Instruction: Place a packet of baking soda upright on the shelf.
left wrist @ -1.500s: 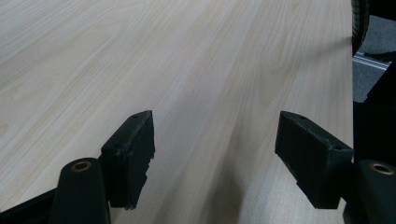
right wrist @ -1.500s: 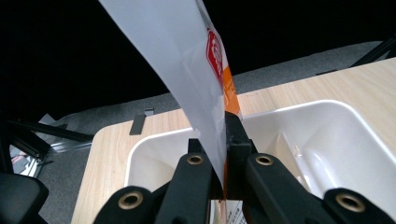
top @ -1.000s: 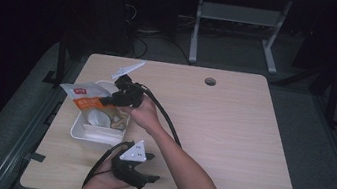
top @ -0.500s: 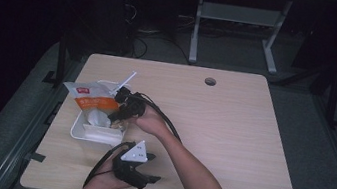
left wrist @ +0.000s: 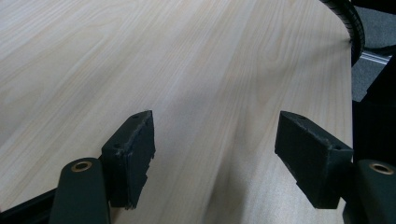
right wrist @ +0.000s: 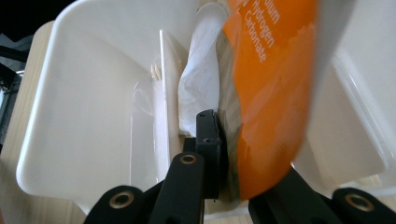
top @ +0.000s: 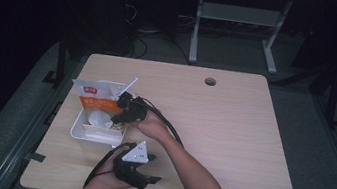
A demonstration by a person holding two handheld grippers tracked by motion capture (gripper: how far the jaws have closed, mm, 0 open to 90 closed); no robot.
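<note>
Orange and white plastic film fills the bite of the right tool (right wrist: 223, 154): its two black jaws are closed flat on the lower edge of a printed sachet (right wrist: 273, 93), gripping it by the rim so that the pouch hangs free and its contents stay clear of the pinch. From above, the same sachet (top: 97, 96) is held out over the far end of a white tray (top: 81, 132), apparently so it can be carried in or out without dragging across the other things there. Just beside the pinched edge, down in the tray, lies a white wrapped bundle (right wrist: 198, 84), and a thin white divider (right wrist: 163, 93) splits the tray into compartments; which compartment the sachet belongs to I cannot tell.

The left tool (left wrist: 215, 154) has its jaws spread wide with nothing between them, only pale wood-grain counter (left wrist: 140, 56) beneath. In the high view it (top: 137, 171) rests low near the counter's near edge, well apart from the tray, probably parked out of the way while the right hand works.
</note>
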